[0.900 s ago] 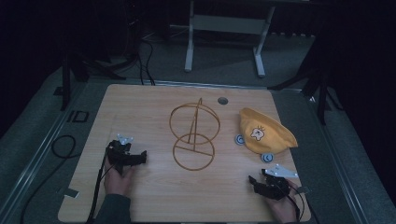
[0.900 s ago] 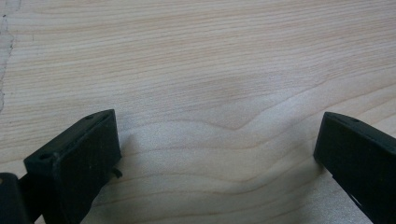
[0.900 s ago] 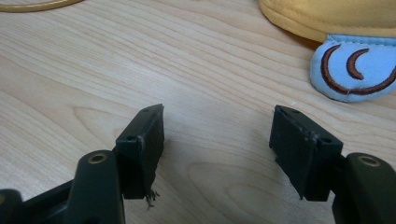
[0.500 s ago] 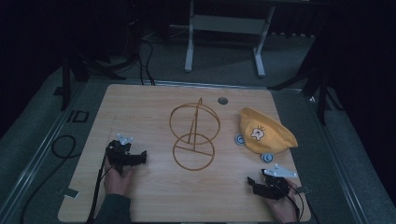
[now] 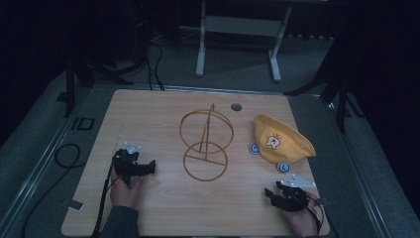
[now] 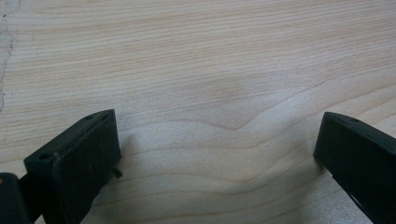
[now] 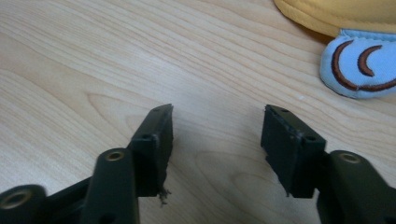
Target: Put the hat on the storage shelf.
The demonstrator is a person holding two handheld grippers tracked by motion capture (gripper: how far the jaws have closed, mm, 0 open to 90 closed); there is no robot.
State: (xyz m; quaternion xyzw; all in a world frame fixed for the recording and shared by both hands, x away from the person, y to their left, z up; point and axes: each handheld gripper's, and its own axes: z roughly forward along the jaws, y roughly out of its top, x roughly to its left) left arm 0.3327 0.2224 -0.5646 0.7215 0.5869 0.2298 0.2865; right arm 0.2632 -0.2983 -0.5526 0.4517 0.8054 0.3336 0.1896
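High view: wooden table centre frame, gold wire stand mid-table — two rings, one flat on the wood, one upright on a post. Yellow plush cap right of centre, lying flat, two pale blue round ears at its lower edge, well apart from the stand. Left gripper lower left, held in a hand, pointing right toward the stand's base ring, near it but not touching. Right gripper lower right, just below the cap, in the other hand, cable trailing off the table edge. Left gripper view: left gripper jaws spread wide, nothing between them, bare wood grain only. Right gripper view: right gripper jaws parted about halfway to wide, gap empty, tips close over the wood; whether they touch it, cannot tell. Blue ear with brown curved stitching upper right of that frame, yellow cap edge above it — both clear of the jaws, no contact.
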